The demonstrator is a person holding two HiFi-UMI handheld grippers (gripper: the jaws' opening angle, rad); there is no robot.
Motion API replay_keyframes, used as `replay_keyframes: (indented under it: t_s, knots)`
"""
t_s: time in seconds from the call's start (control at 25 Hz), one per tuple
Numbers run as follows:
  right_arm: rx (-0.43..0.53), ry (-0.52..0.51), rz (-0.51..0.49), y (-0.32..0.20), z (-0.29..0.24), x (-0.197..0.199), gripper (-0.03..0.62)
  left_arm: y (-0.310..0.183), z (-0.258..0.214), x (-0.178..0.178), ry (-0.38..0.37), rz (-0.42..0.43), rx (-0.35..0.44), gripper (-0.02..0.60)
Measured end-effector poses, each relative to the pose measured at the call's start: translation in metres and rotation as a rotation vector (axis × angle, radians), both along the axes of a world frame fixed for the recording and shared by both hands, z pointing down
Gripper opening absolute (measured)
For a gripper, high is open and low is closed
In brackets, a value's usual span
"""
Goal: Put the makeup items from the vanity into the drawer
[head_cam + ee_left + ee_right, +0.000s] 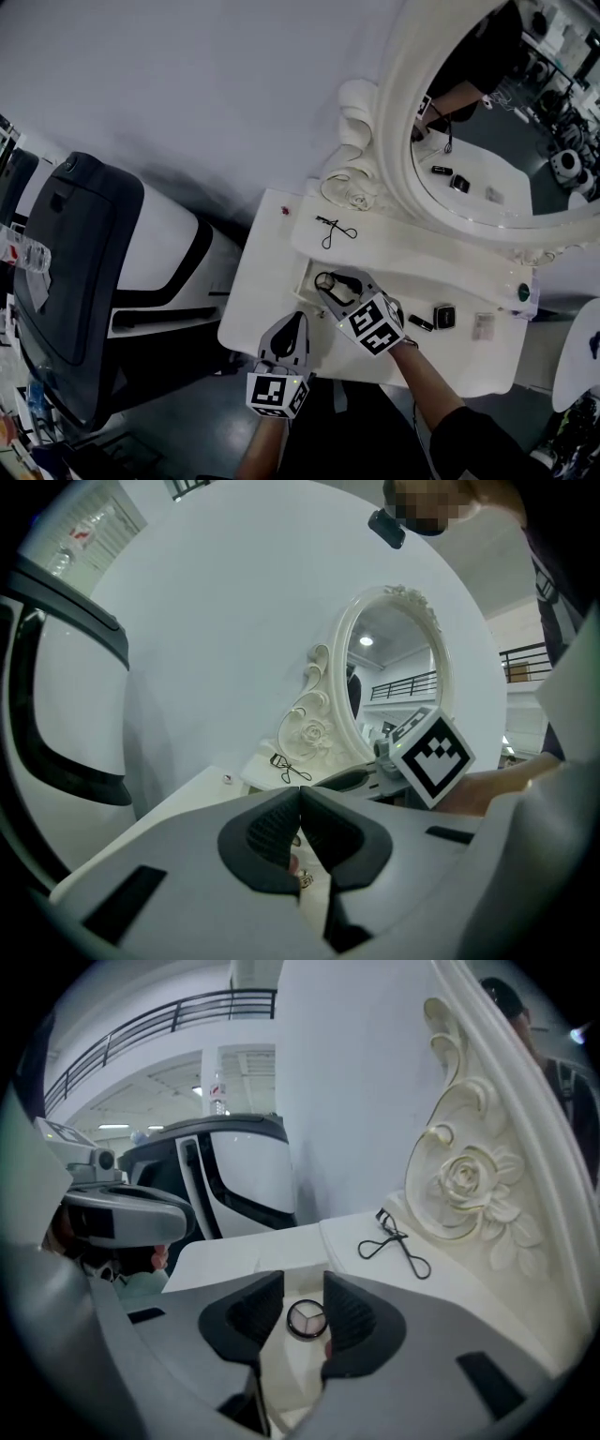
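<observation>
The small round dark-rimmed compact with a pale three-part palette [307, 1319] lies on the floor of the open white vanity drawer [306, 277]. My right gripper [302, 1277] hangs just over it, jaws part-way apart, gripping nothing. At that narrow gap I could clip the compact's rim or the drawer wall. The thin black wire eyelash curler [394, 1244] sits on the raised shelf and could slip from the pads. My left gripper [300, 791] is closed tip to tip near the drawer front, and a tug there would jolt the drawer

Observed: the left hand-held gripper [300, 794] has its jaws closed tip to tip and points slightly downward. The right hand-held gripper [302, 1283] has its jaws parted, pads clear, and is angled more steeply down.
</observation>
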State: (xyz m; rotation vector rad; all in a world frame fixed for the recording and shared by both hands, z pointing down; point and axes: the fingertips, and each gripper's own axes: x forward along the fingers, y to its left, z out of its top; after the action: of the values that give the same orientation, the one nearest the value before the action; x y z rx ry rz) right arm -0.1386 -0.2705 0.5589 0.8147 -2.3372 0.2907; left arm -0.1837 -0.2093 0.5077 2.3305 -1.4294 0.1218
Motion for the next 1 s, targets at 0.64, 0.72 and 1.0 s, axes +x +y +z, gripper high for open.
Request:
replay_keyframes:
  t_s: [0.64,0.72,1.0]
  knots:
    - [0.149,-0.102,0.426,0.108,-0.063,0.137,0.023,0.040,-0.024,0.099,0.012,0.299,0.046,0.015]
    - [0.154,-0.098,0.443,0.119,-0.063,0.157,0.023,0.047,-0.021,0.117,0.003,0.323,0.042,0.015]
    - [0.138,-0.066,0.408,0.147,-0.050,0.227,0.025,0.075,-0.007,0.180,-0.018,0.307,0.016,0.015]
